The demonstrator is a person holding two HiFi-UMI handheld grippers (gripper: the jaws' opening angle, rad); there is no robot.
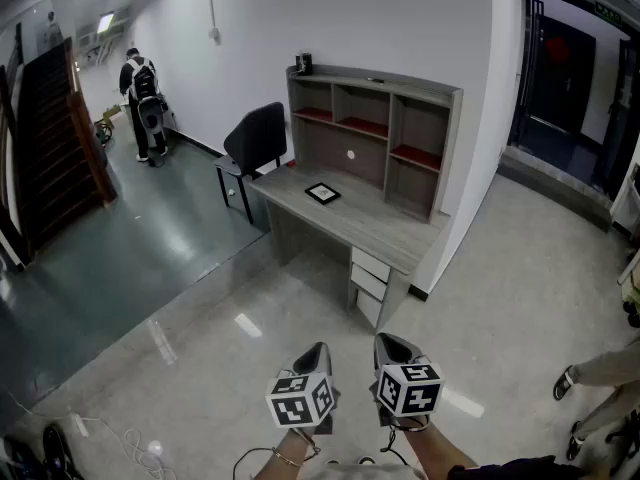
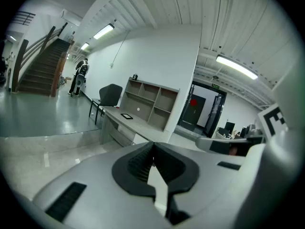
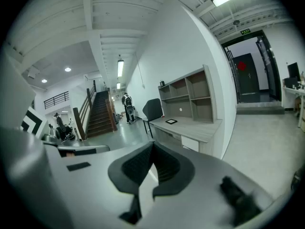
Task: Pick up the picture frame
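Head view: the small black-bordered rectangular picture frame (image 1: 322, 193) lies flat on the grey wooden desk (image 1: 385, 230), well ahead of both grippers and out of reach. Left gripper (image 1: 318, 352) and right gripper (image 1: 391, 342) have jaws together with nothing between them (both gripper views agree). My read on risk: arriving unopened just shoves the frame, and its thin flat edge gives little bite, so it could skid toward the grey open shelf unit (image 1: 370, 128). Both grippers sit side by side, low, tips tilted slightly down at the desk.

Bright, even indoor light from ceiling tube lamps (image 2: 237, 67). Glare patches on glossy floor (image 1: 247, 325). Shadows soft. Both gripper views strongly fisheye, dark vignette at corners, near gripper bodies blurred; head view sharp, edges bent.
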